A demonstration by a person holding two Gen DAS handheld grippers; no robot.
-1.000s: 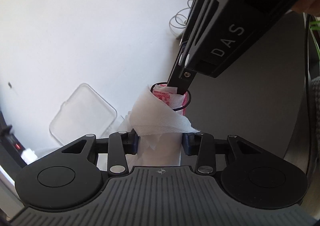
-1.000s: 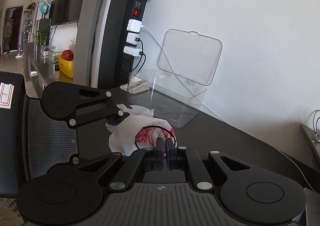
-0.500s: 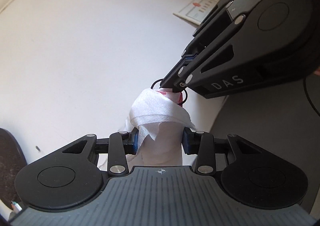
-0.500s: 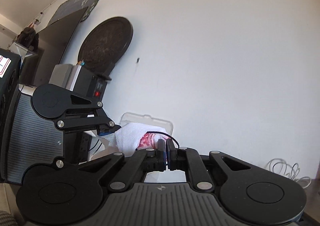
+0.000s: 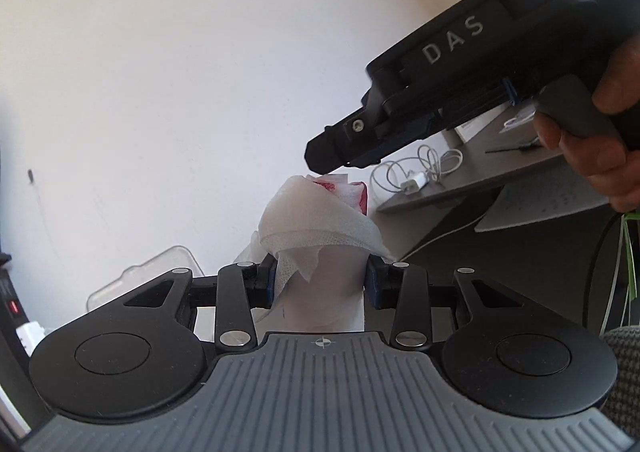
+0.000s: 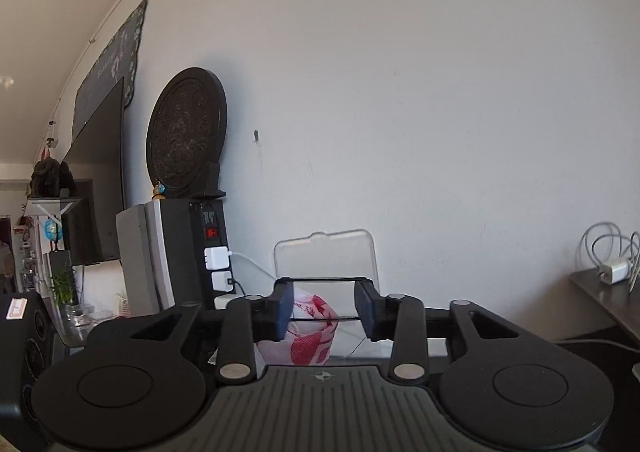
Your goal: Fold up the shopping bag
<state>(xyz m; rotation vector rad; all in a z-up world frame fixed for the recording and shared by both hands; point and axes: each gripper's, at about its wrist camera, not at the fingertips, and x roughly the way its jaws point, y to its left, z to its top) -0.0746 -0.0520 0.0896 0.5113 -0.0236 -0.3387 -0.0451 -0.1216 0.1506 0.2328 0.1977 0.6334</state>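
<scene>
1. Left wrist view: "DAS" reads on the right gripper body, just above and ahead; one hand holds its handle.
2. Left gripper is part open, pads clamped on one rolled white-and-red shopping bag standing up between them.
3. Right wrist view: no readable writing. Right gripper has just been opening; jaws now part open, an elastic band stretched between its fingers, bag behind the gap, pads not pressing it.
4. Two white chargers in the power strip, ahead-left; one clear box straight ahead.
</scene>
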